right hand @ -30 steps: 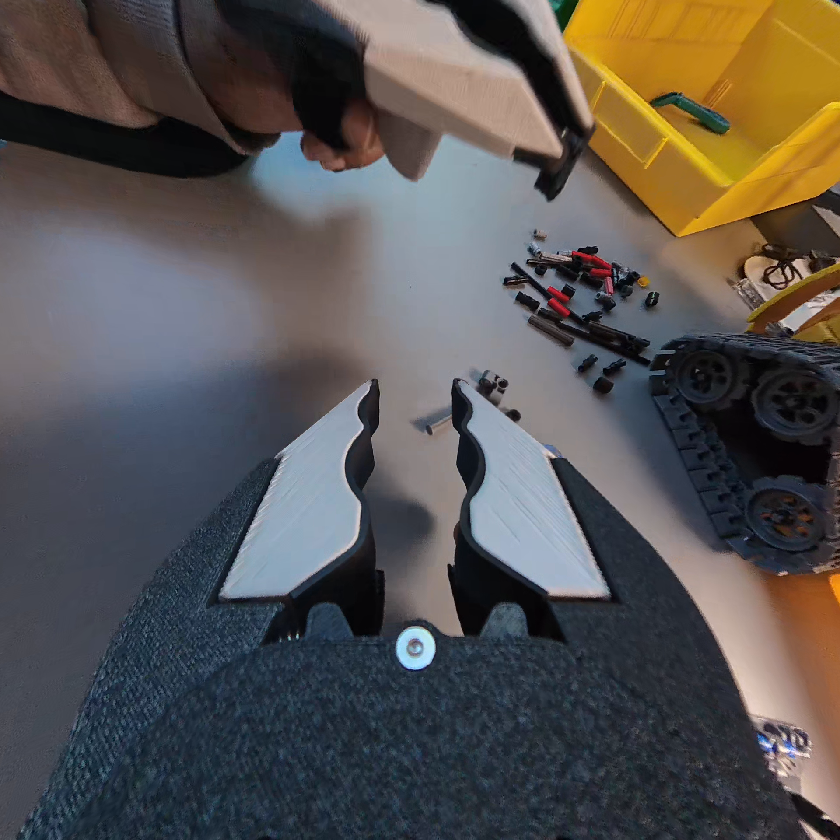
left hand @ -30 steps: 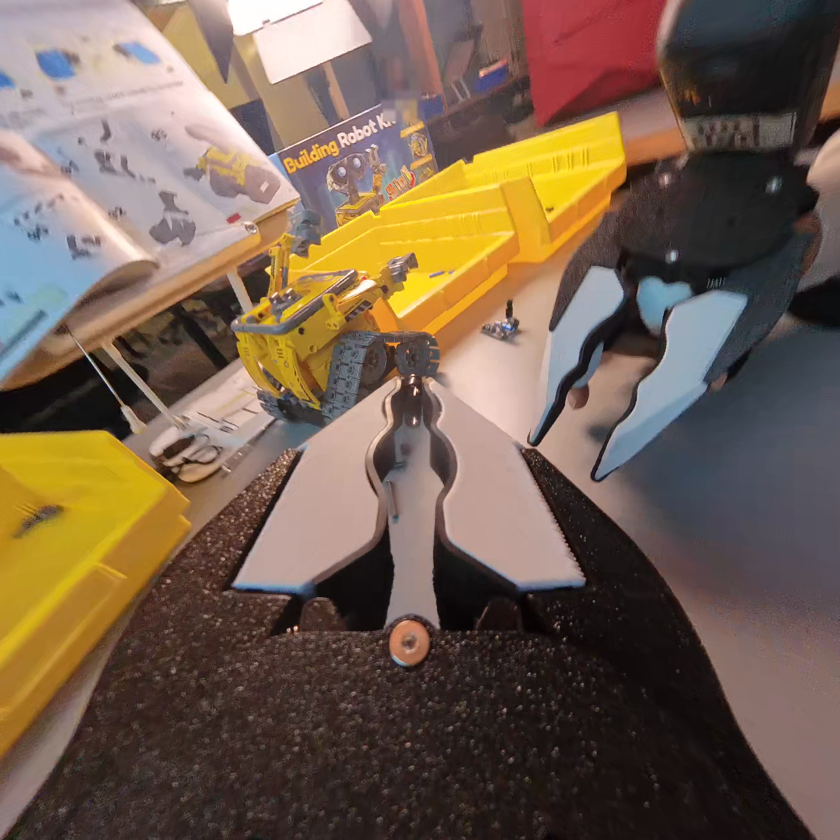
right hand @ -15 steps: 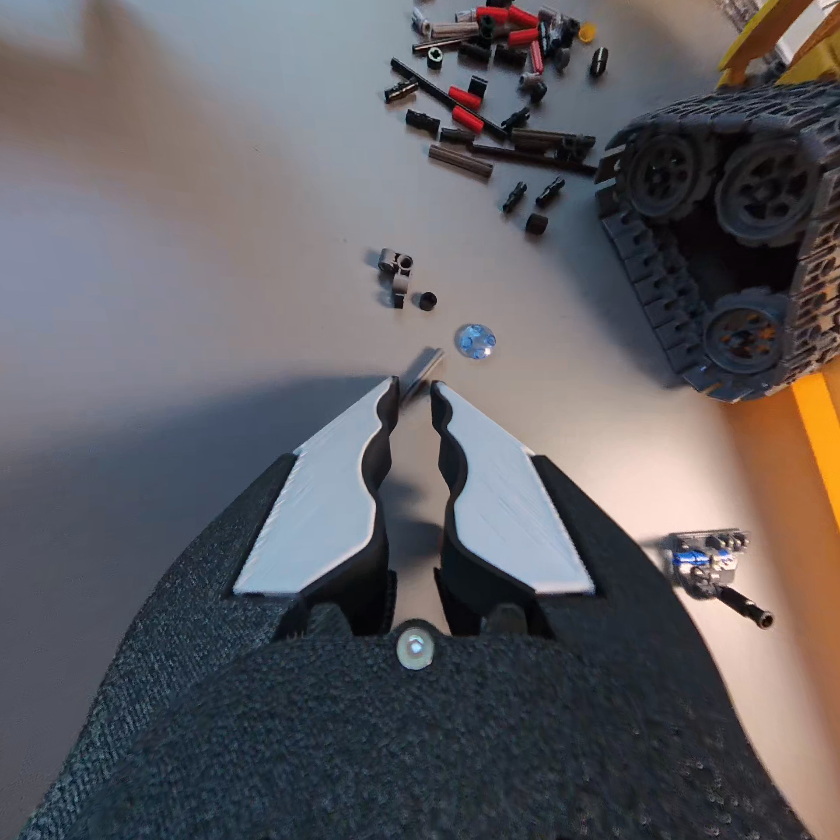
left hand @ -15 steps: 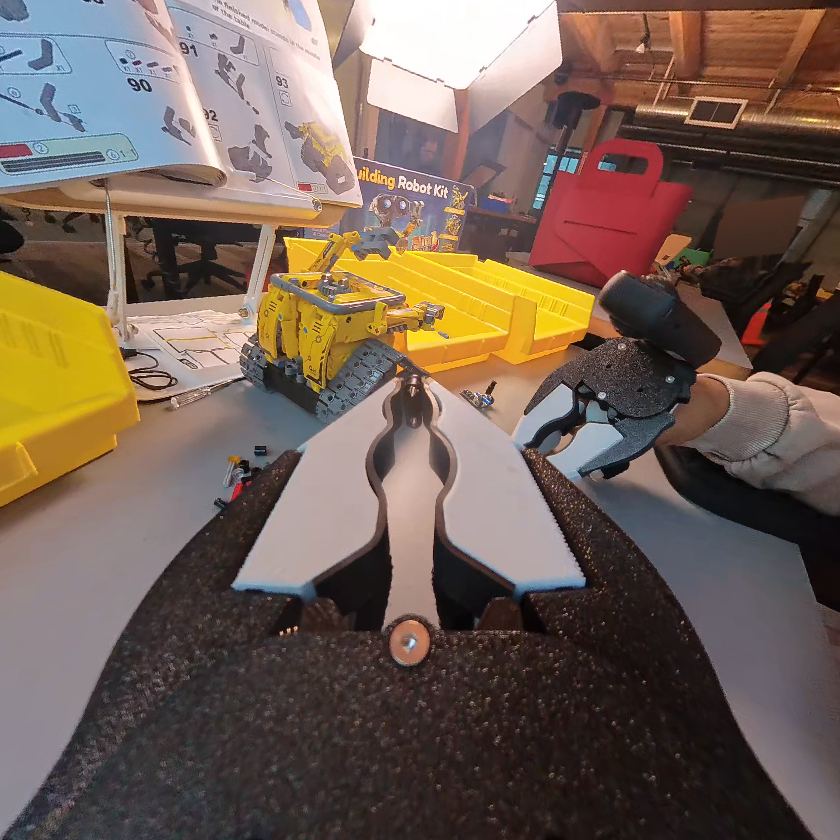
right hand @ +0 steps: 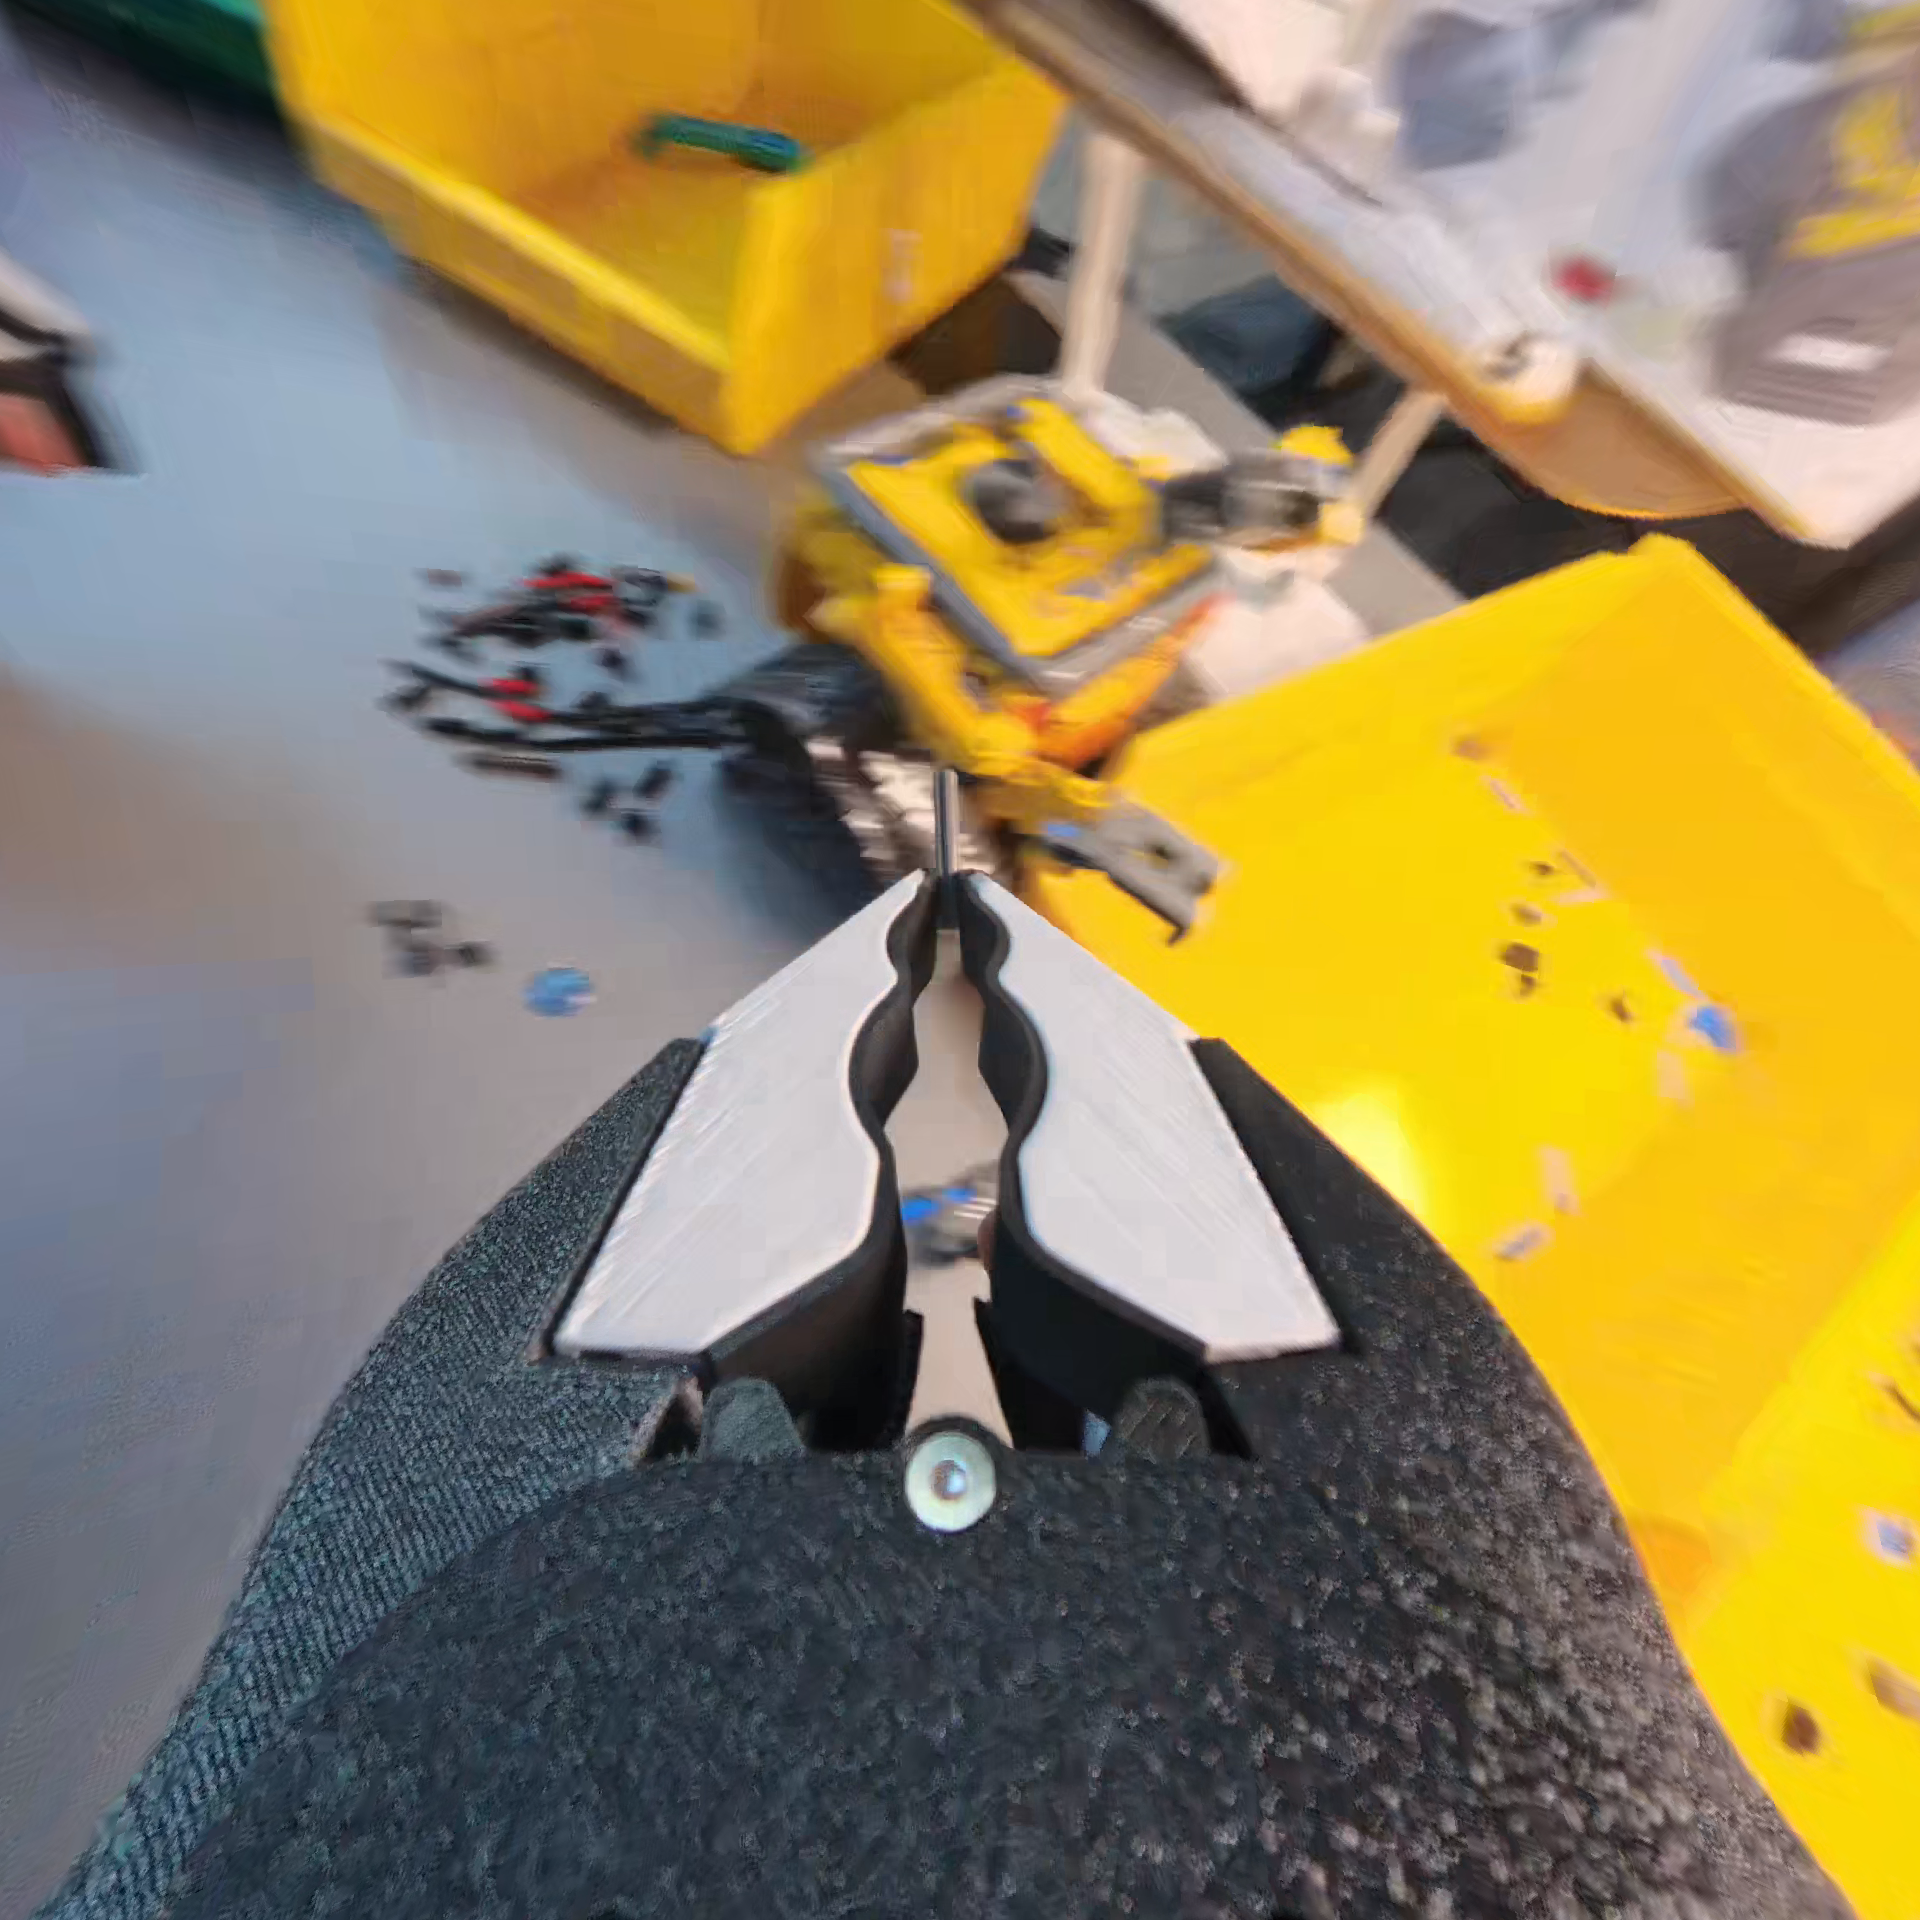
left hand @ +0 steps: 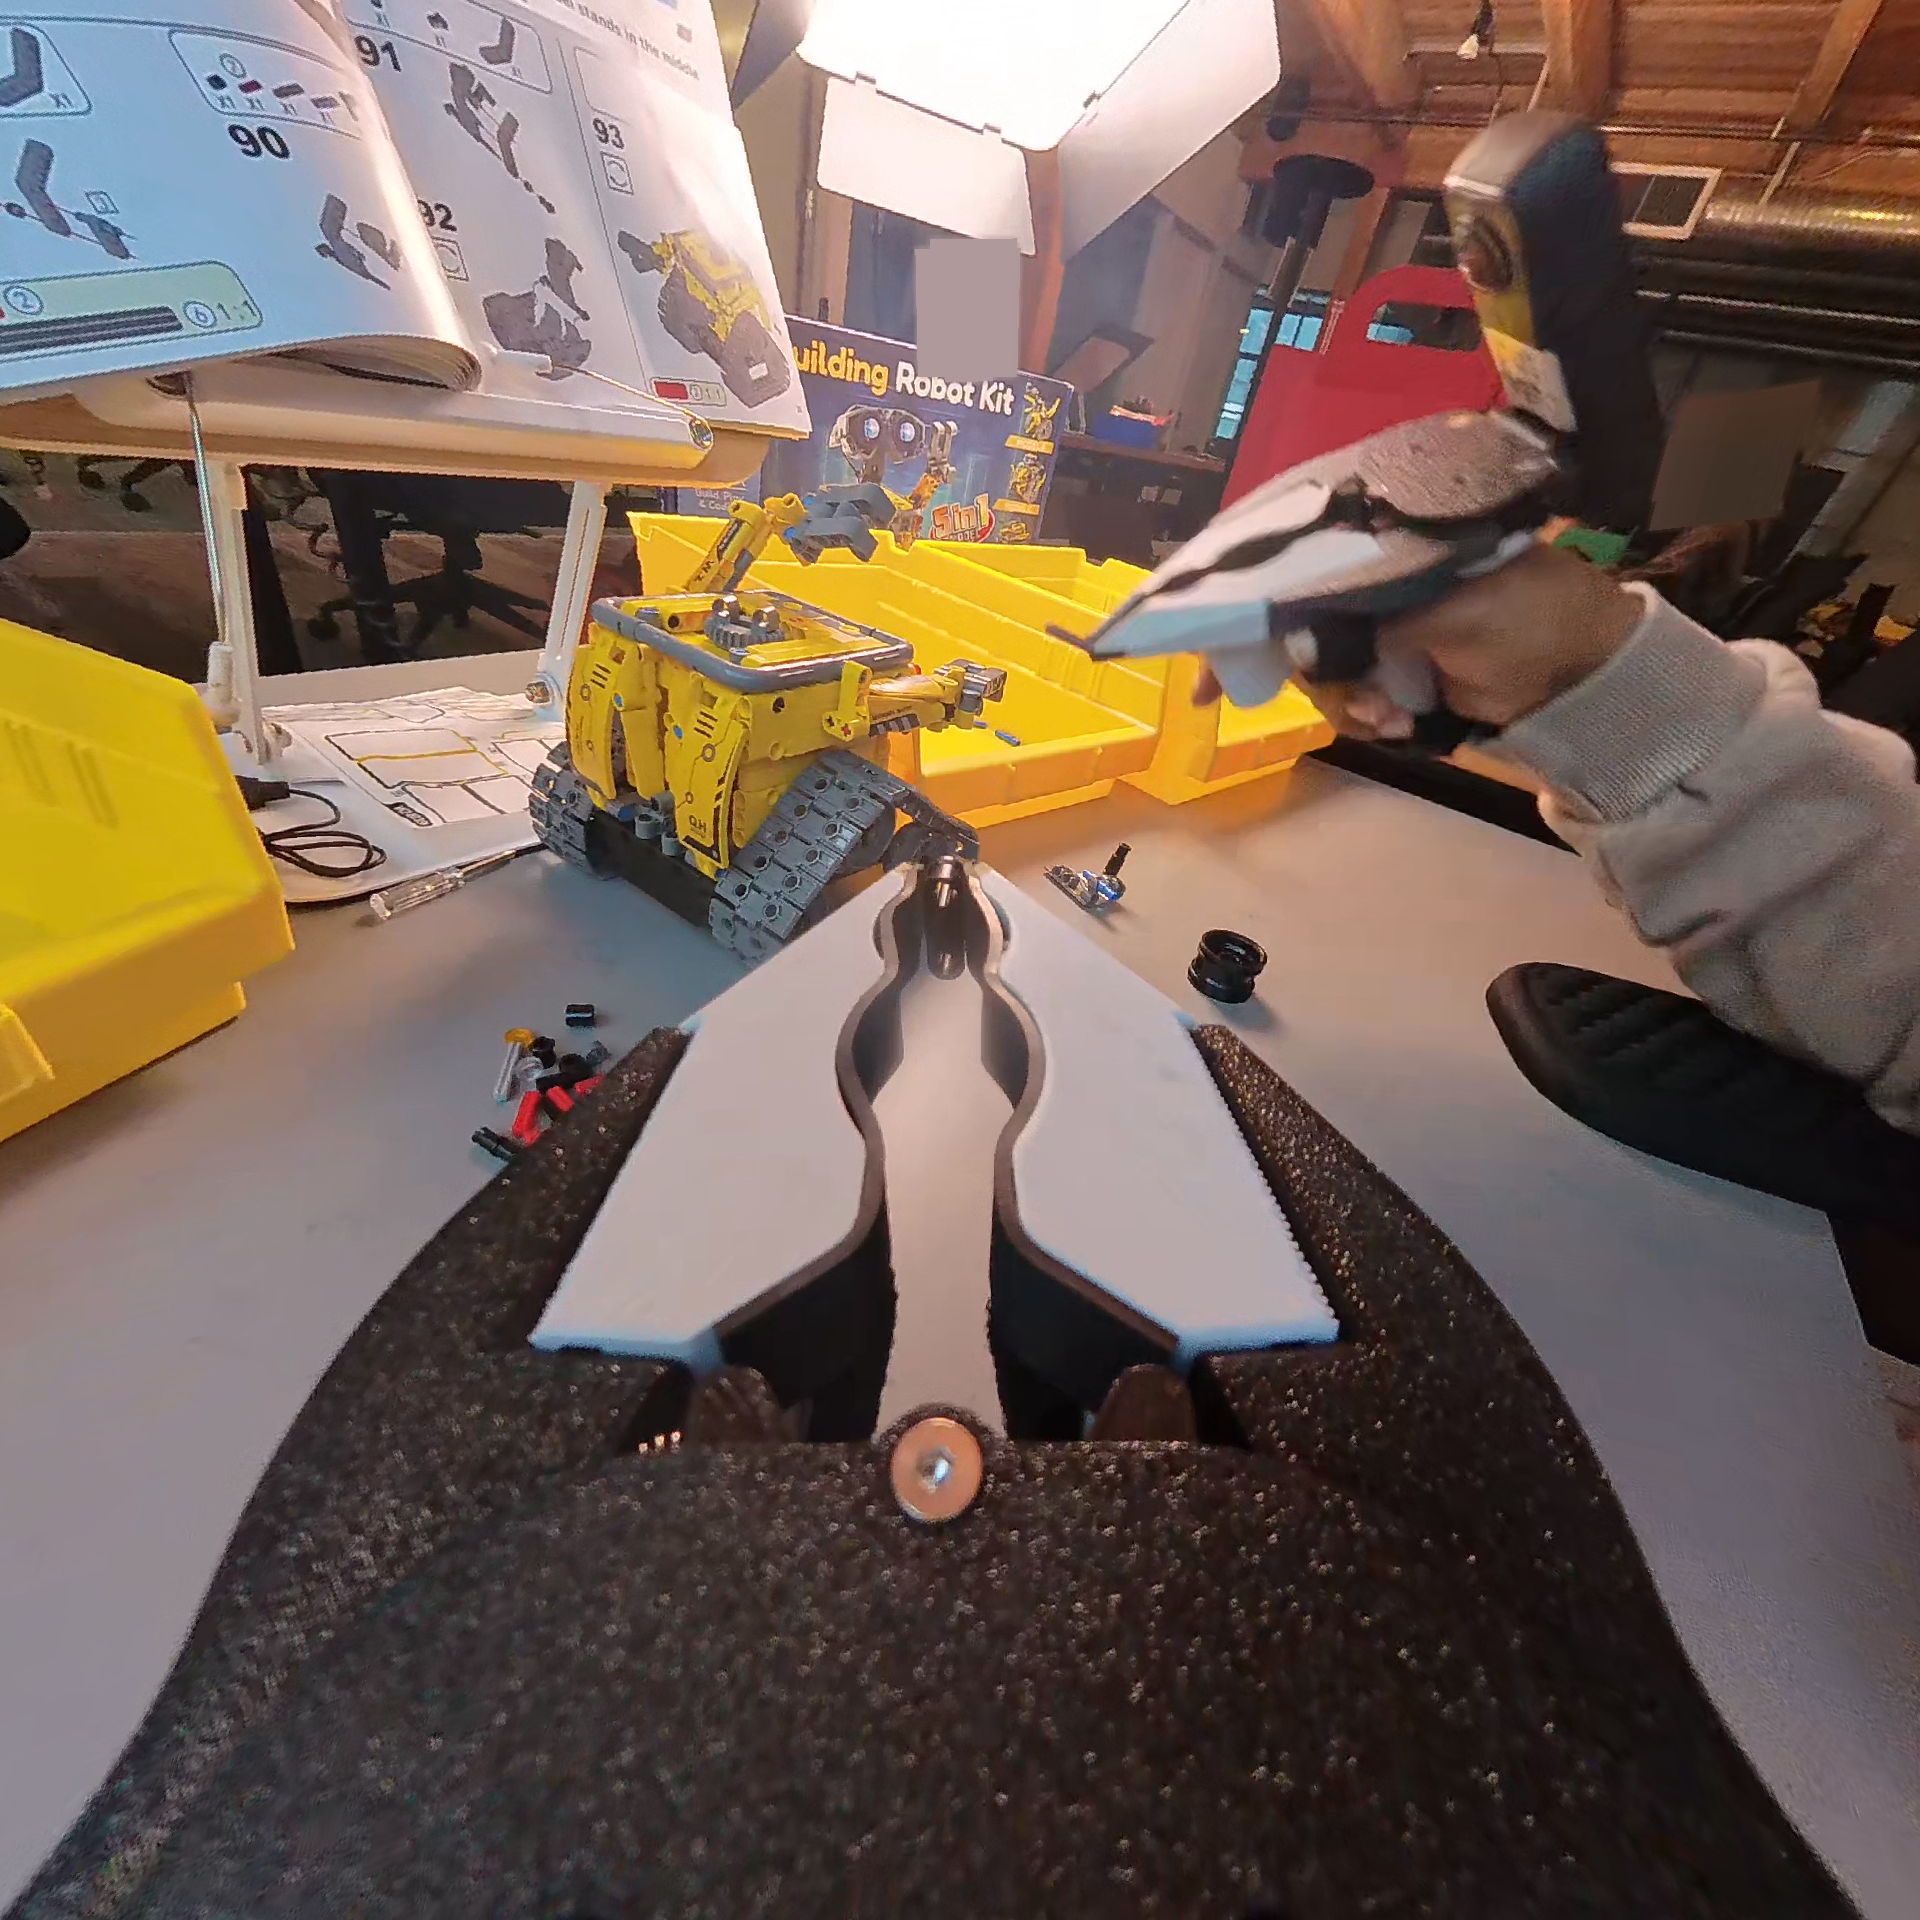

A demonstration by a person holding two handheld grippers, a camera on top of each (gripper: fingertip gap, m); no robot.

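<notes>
Left hand-held gripper (left hand: pixel 940 883) is closed, tips pinching a small black pin (left hand: pixel 943 920) that stands up between them, only its head clear. Right hand-held gripper (right hand: pixel 943 894) is also closed, clamped on a thin grey rod (right hand: pixel 945 821) that sticks straight out ahead of the tips; in the left wrist view it sits up and to the right, off the counter (left hand: pixel 1455 935), blurred, with my hand (left hand: pixel 1455 665) around its grip. Risks, as I judge them: both grips are on the very tips, so the pin could twist or pop out, and the rod, held by one end only, could pivot or slide out if it bumps anything. The right wrist view is smeared, so aim there is poor. Yellow tracked robot model (left hand: pixel 727 727) stands just ahead of the left tips and just past the rod's end in the right wrist view (right hand: pixel 1018 582); knocking it could shift it or shed pieces. Loose small parts (left hand: pixel 540 1081) lie down-left of the left tips, a black ring (left hand: pixel 1226 961) to the right of them, and a yellow bin (right hand: pixel 1507 987) to the right of the right tips. A dropped pin could vanish among those parts.
</notes>
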